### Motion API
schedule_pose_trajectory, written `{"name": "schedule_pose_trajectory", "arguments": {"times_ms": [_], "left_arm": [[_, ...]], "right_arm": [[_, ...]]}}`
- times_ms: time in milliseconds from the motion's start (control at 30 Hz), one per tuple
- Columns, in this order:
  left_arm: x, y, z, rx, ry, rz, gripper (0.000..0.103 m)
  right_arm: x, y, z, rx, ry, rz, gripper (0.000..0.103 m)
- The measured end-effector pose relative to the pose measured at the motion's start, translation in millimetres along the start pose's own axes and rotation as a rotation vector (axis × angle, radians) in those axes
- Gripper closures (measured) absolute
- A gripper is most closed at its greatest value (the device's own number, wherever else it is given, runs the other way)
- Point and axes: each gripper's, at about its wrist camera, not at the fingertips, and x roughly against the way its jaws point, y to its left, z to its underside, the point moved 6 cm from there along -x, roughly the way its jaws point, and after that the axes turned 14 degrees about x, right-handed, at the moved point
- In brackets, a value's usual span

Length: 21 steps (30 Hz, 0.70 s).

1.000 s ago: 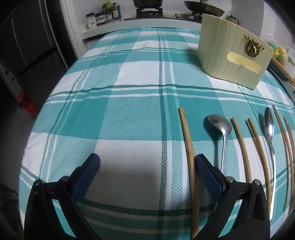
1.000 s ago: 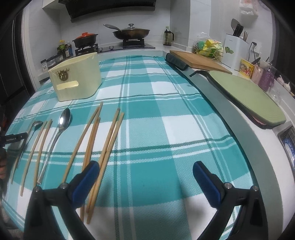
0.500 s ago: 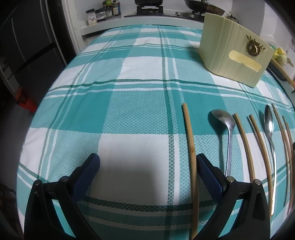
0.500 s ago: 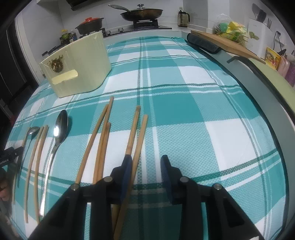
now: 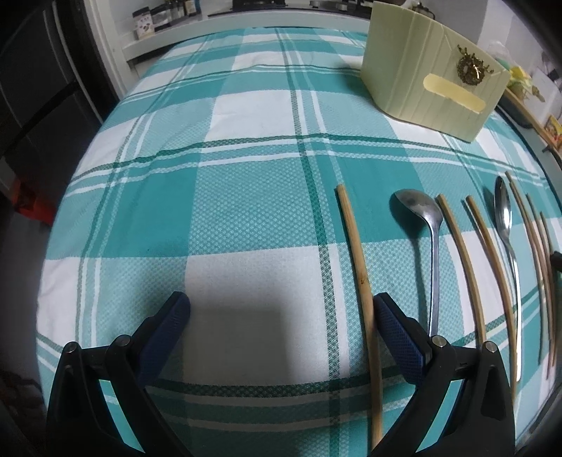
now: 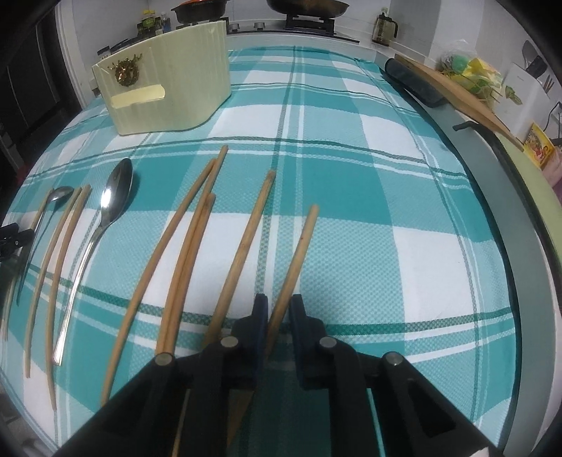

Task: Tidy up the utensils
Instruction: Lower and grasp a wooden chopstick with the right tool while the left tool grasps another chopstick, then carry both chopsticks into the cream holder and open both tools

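Several bamboo chopsticks and two steel spoons lie in a row on the teal plaid cloth (image 6: 351,197). My right gripper (image 6: 279,311) points down at the rightmost chopstick (image 6: 302,246). Its jaws are closing, with the chopstick's near part pinched between the blue pads. My left gripper (image 5: 281,309) hangs wide open over the cloth. The leftmost chopstick (image 5: 354,246) lies just inside its right finger (image 5: 390,316), untouched. A small spoon (image 5: 418,207) and a longer spoon (image 5: 504,211) lie to the right. The cream utensil holder (image 5: 428,81) stands at the back (image 6: 168,95).
A stove with pans (image 6: 305,7) and spice jars (image 5: 151,21) line the back wall. A wooden board (image 6: 456,91) and a dark roll (image 6: 414,84) sit along the right counter. The table drops off at the left edge (image 5: 70,175) beside a dark cabinet.
The right gripper dropped toward the cloth and went from wide open to nearly shut around the rightmost chopstick, whose tip swung away from its neighbour. The left gripper barely moved and stayed open.
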Motion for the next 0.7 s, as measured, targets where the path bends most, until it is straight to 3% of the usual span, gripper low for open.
{"name": "schedule_pose_trajectory", "arguments": {"times_ms": [133,200,267,300,367,433,600,700], "left_arm": [[-6.5,-7.3,-9.6,-0.002,0.041,-0.014,0.002],[-6.3,-14.6,-14.0,-0.015,0.042,-0.011,0.011],[-3.8,-26.1,-17.1,-0.038,0.052,0.006,0.036],[-2.7,-32.5,-17.9,-0.054,0.059,0.014,0.043],[-1.4,-45.7,-17.7,-0.098,0.072,0.025,0.076],[-0.7,-56.7,-17.4,-0.14,0.069,0.004,0.093],[0.2,-60.4,-23.8,-0.134,0.042,0.021,0.099],[20.3,-55.9,-33.5,-0.097,-0.025,0.056,0.099]], "right_arm": [[-7.2,-4.5,-9.7,-0.002,0.012,-0.007,0.09],[-11.0,-6.9,-15.3,-0.009,0.02,-0.013,0.09],[-14.5,-7.6,-20.7,-0.012,0.023,-0.019,0.09],[-17.0,-8.3,-24.3,-0.012,0.026,-0.022,0.09],[-20.0,-8.5,-30.8,-0.01,0.03,-0.025,0.09],[-24.4,-10.0,-38.2,-0.018,0.027,-0.042,0.092],[-34.8,-19.4,-55.6,-0.057,0.007,-0.073,0.096],[-34.4,-25.0,-61.0,-0.097,-0.019,-0.102,0.096]]}}
